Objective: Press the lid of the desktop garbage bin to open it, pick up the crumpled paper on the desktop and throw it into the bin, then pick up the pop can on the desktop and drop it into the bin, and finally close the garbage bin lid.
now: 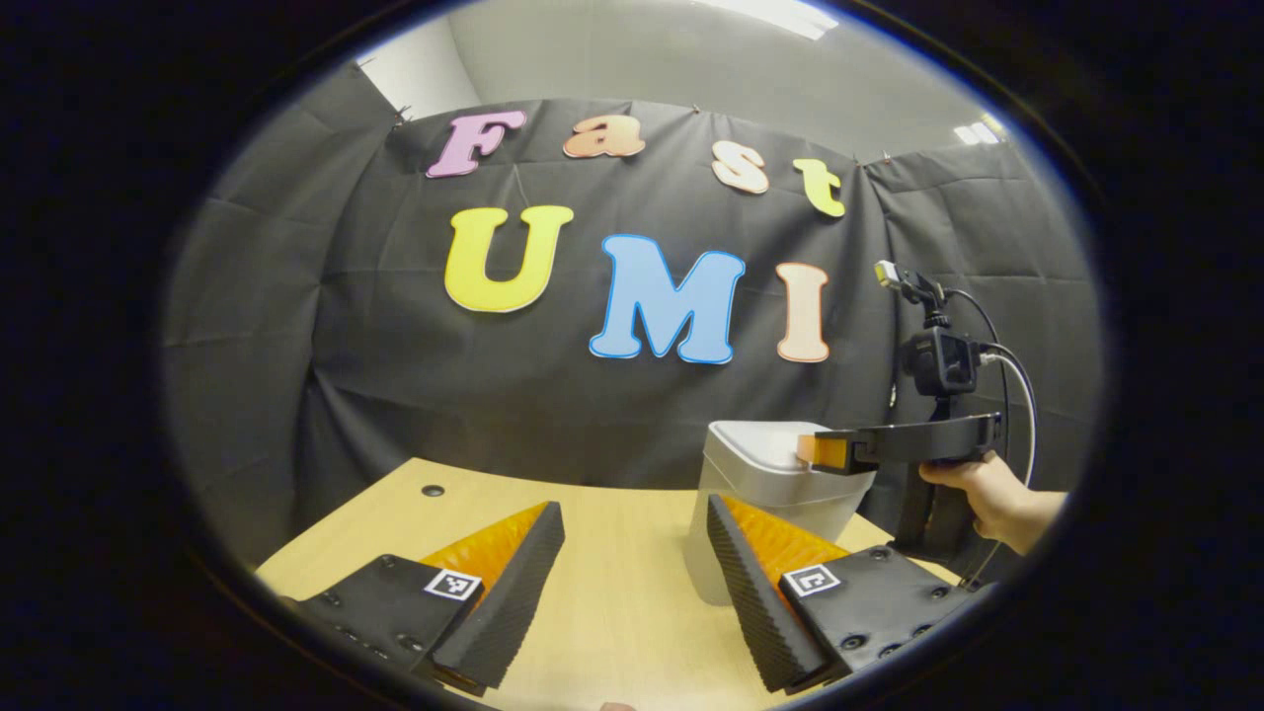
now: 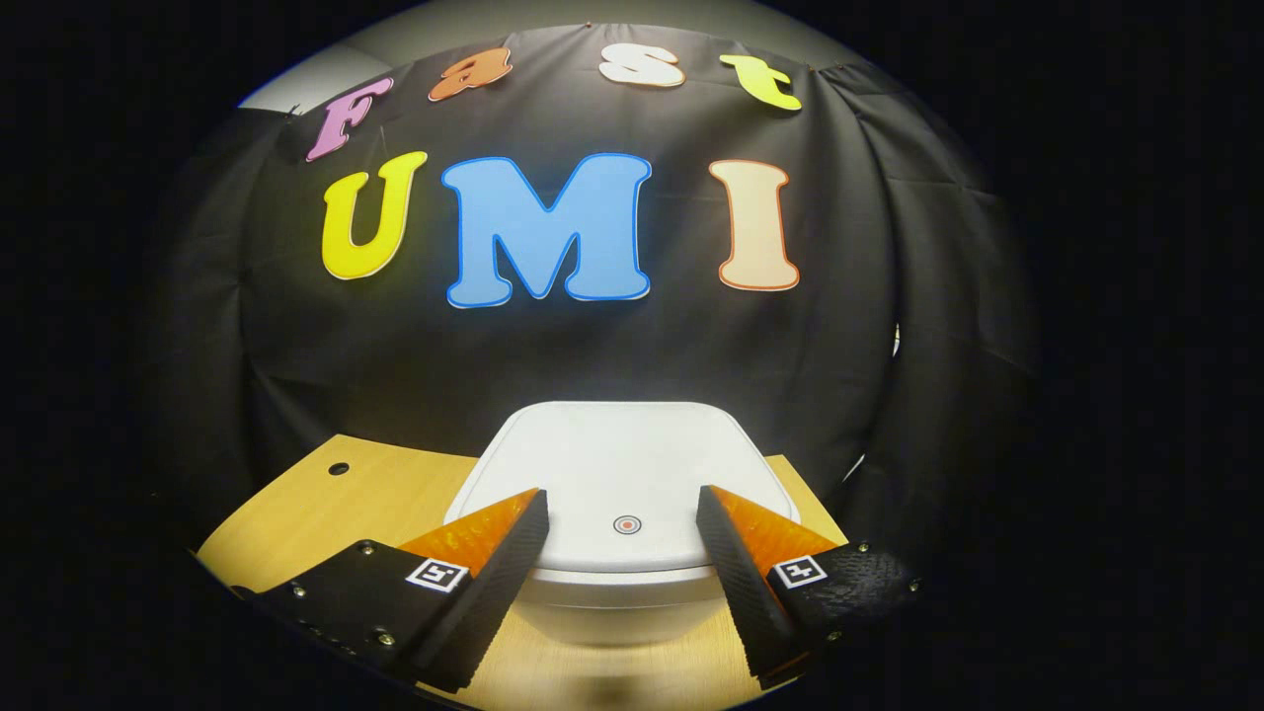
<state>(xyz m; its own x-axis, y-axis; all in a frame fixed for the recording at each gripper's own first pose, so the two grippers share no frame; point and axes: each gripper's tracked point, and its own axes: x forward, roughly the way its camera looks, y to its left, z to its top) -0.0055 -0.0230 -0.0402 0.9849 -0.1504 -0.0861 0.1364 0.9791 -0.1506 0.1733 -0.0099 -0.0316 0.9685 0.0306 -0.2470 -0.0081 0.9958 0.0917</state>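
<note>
A white desktop bin (image 2: pixel 622 583) stands on the wooden table with its lid (image 2: pixel 622 464) down flat. A small round mark (image 2: pixel 626 524) sits near the lid's front edge. My right gripper (image 2: pixel 620 502) hovers open just above that front edge, the mark between its fingers. In the left gripper view the same bin (image 1: pixel 760 494) stands to the right, and the right gripper (image 1: pixel 834 452), held by a hand (image 1: pixel 997 499), reaches over the lid from the right. My left gripper (image 1: pixel 634 513) is open over bare table, left of the bin, with nothing between its fingers.
The wooden table (image 1: pixel 612 592) runs back to the black cloth wall. A small dark hole (image 1: pixel 433 490) sits near its far left corner, also seen as a hole (image 2: pixel 339 468) in the right gripper view. A cable (image 1: pixel 1017 395) hangs from the right gripper's camera.
</note>
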